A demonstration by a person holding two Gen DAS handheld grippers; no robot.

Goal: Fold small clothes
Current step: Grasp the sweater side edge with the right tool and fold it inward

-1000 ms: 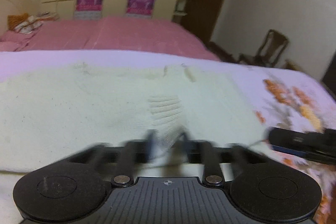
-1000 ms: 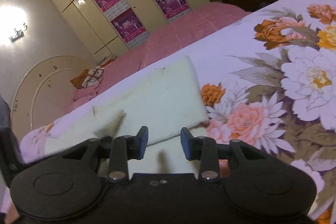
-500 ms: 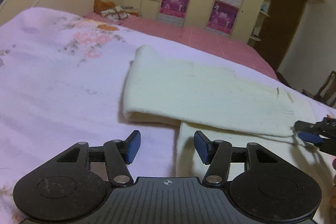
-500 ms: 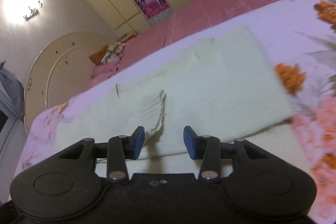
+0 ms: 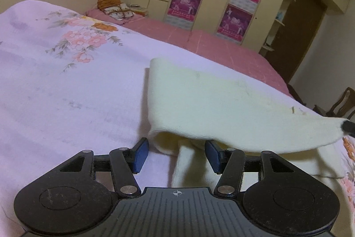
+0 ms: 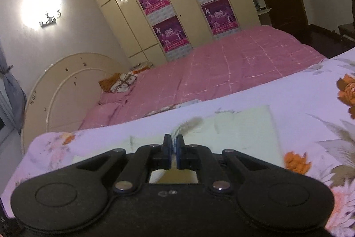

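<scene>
A cream knitted garment (image 5: 210,108) lies folded on the lilac floral bedsheet (image 5: 66,92). My left gripper (image 5: 176,154) is open at the garment's near left end, and the folded edge lies between its fingers without being pressed. My right gripper (image 6: 174,146) is shut on a blurred bit of the garment's edge (image 6: 188,123). The rest of the garment (image 6: 233,132) spreads out beyond it. In the left wrist view the right gripper's tip (image 5: 348,126) shows at the far right, holding that corner up off the layer beneath.
A second bed with a pink cover (image 6: 221,66) runs along the far side, with a small folded bundle (image 5: 117,10) on it. A curved headboard (image 6: 66,90), wardrobes with posters (image 5: 190,1) and a wooden chair (image 5: 341,103) stand beyond.
The right gripper has shut on the garment's edge and raised it. The left gripper has swung to the garment's left end and come closer to the fold, still open.
</scene>
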